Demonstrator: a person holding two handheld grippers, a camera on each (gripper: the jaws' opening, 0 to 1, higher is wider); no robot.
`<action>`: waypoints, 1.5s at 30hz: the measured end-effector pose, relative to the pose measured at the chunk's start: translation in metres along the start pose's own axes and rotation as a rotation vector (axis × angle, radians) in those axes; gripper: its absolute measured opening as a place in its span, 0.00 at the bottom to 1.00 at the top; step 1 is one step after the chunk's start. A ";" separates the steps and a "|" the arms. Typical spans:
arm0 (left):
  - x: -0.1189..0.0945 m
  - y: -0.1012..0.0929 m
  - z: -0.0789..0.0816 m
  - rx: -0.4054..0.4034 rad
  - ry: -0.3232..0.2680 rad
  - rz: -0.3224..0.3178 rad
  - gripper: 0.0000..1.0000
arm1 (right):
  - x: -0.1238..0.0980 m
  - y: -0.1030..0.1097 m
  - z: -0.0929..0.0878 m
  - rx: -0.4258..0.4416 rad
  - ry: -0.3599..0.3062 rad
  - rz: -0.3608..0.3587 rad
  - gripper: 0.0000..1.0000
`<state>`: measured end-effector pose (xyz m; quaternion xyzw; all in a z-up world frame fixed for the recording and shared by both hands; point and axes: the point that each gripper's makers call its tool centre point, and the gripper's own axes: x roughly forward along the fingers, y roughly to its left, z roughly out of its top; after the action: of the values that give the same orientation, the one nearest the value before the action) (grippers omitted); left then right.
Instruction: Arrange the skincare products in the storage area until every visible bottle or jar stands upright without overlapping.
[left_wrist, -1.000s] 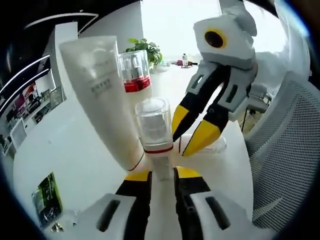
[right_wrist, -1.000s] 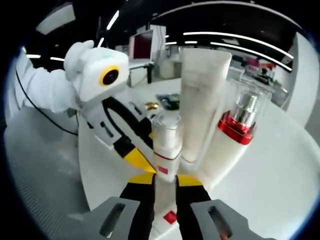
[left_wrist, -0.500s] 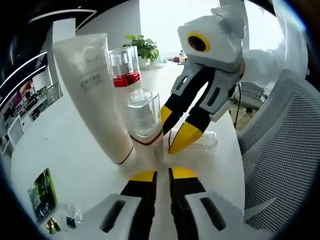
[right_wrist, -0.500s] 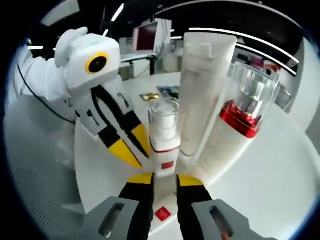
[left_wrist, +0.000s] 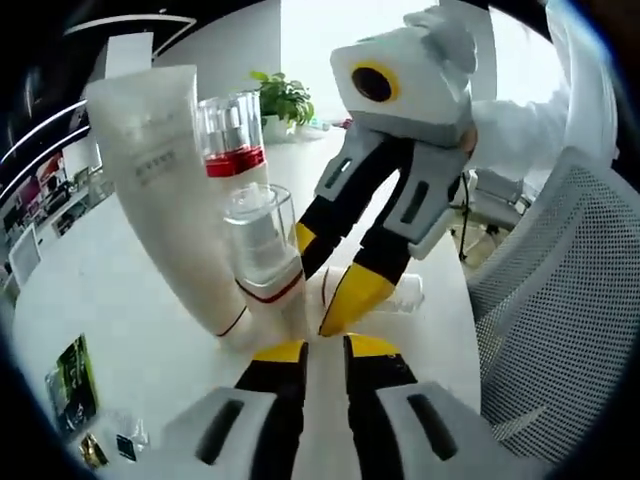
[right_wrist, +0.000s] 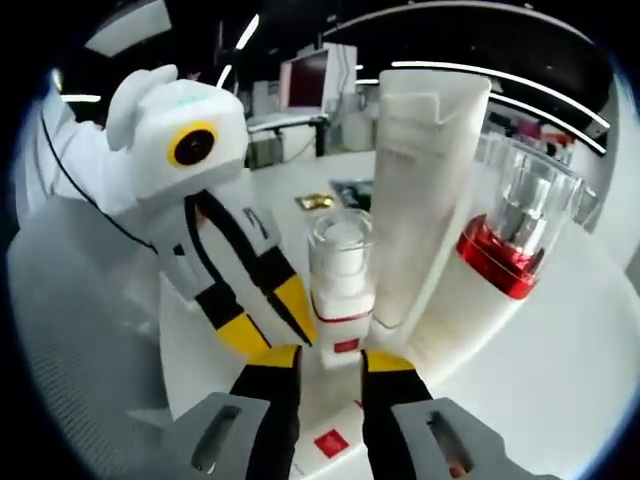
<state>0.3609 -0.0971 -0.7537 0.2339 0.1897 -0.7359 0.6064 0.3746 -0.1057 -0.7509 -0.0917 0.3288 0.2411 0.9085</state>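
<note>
In the left gripper view, a green packet (left_wrist: 72, 383) is seen at lower left on the white worktop (left_wrist: 120, 300), partly cut off by the rim. A tall cream tube (left_wrist: 165, 195) stands cap-down, upper left of centre, its printing too blurred to read. Just behind it a red-banded bottle (left_wrist: 232, 140) under a clear cap is partly hidden. At centre the small clear-capped bottle (left_wrist: 268, 262) stands upright; its base is hidden between the tools. The left tool (left_wrist: 325, 350) rises from the bottom, its yellow tips slightly apart at the bottle's foot; whether they press it cannot be told. The right tool (left_wrist: 330, 285) reaches down from upper right, tips spread beside the same bottle. A mesh chair (left_wrist: 550, 320) fills the right edge.

In the right gripper view, the left tool (right_wrist: 268, 322) enters from the left, the small bottle (right_wrist: 342, 290) stands at centre, the tube (right_wrist: 420, 200) and red-banded bottle (right_wrist: 515, 240) to its right. The right tool (right_wrist: 333, 362) has its tips apart on either side of the bottle's base.
</note>
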 end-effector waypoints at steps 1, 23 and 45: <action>0.000 0.001 0.000 -0.006 -0.003 0.001 0.15 | 0.000 0.001 0.000 -0.001 -0.001 0.003 0.13; 0.004 0.000 -0.007 -0.031 0.017 0.020 0.22 | 0.009 -0.006 0.002 0.025 -0.019 0.013 0.19; 0.005 0.017 -0.010 -0.021 0.037 0.075 0.23 | 0.006 0.004 -0.008 -0.004 0.013 -0.019 0.09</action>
<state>0.3780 -0.0984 -0.7648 0.2481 0.1996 -0.7062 0.6324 0.3721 -0.1030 -0.7611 -0.0980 0.3332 0.2326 0.9084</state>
